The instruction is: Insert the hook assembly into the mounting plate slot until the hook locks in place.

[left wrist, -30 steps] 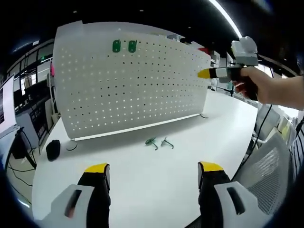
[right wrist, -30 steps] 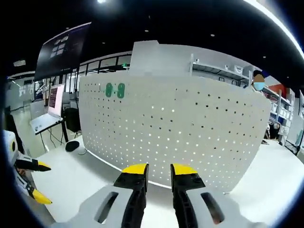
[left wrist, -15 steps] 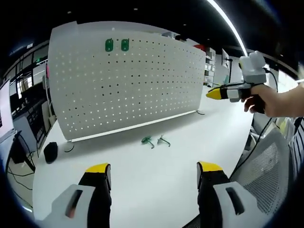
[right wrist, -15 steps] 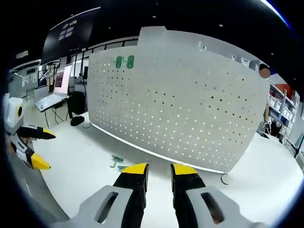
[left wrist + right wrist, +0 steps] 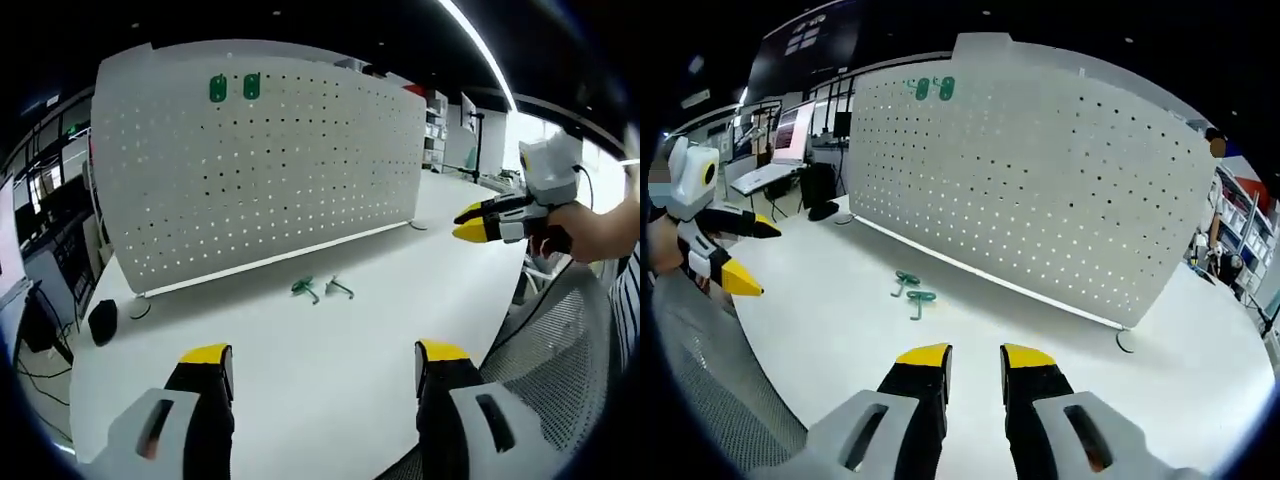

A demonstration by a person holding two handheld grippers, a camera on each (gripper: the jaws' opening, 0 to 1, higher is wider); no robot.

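Note:
The white perforated mounting plate [image 5: 260, 170] [image 5: 1040, 190] stands upright on the white table [image 5: 330, 370]. Two green hooks [image 5: 233, 88] [image 5: 933, 89] hang near its top corner. Two loose green hook assemblies [image 5: 320, 289] [image 5: 911, 290] lie side by side on the table in front of the plate. My left gripper [image 5: 324, 354] is wide open over the table's near part, well short of the hooks, and comes into the right gripper view from the left [image 5: 748, 258]. My right gripper [image 5: 976, 356] hangs above the table with jaws narrowly apart and nothing between them; a hand holds it at the right [image 5: 468, 223].
A black object [image 5: 102, 320] and a round foot of the plate [image 5: 140, 310] sit at the plate's left end. A grey mesh chair back [image 5: 560, 350] [image 5: 710, 380] lies at the table's near edge. Desks, monitors and shelves fill the room behind.
Both cameras have pulled back and tipped down, so more table and the loose hooks show. The right gripper has dropped lower at the right of the left gripper view. The hooks lie where they were.

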